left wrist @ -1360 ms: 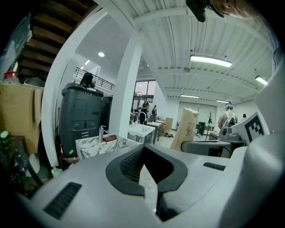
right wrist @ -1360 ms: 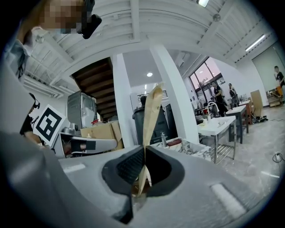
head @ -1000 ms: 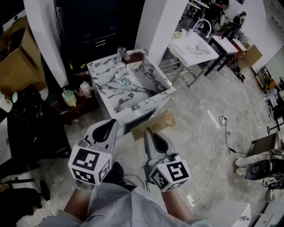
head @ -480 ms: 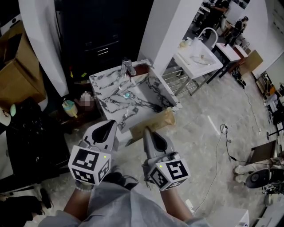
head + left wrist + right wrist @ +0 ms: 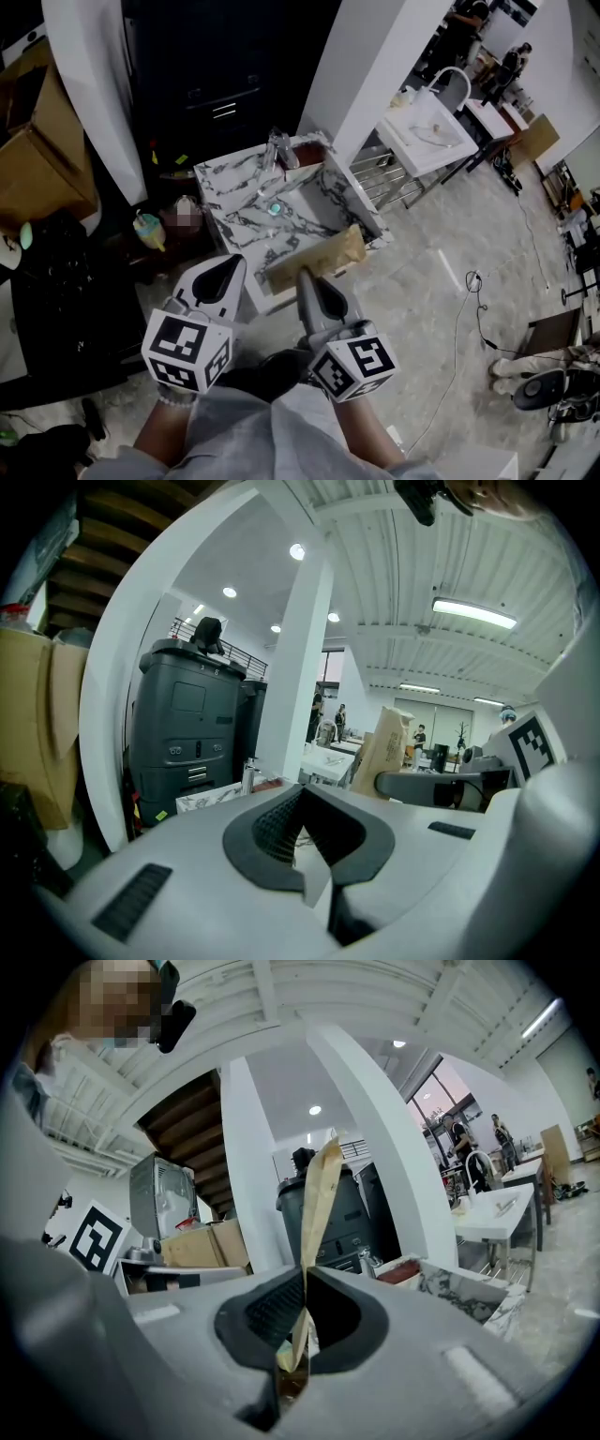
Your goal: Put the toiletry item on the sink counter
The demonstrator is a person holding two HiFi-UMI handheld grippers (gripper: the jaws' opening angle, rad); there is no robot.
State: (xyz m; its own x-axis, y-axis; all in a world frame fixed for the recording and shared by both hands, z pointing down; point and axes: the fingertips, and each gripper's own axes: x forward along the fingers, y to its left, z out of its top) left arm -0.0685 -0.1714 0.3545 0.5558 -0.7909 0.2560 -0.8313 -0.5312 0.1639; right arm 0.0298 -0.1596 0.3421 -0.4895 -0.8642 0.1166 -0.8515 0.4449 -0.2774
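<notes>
Your right gripper has its jaws pinched on the near edge of the brown pouch, which lies crosswise just beyond them, long axis running left to right in the head view. The marble sink lies ahead, just above the pouch in the frame. Your left gripper is beside it, jaws pressed together on nothing.

Person has stepped toward the marbled sink, which now sits nearer in the head view, its near edge right up at the tips of the left gripper and right gripper. The brown paper bag was seen lower against the sink's front face and floor. It now overlaps the sink's near rim. Faucet is lower in frame. The white basin at far right has slid further right.
</notes>
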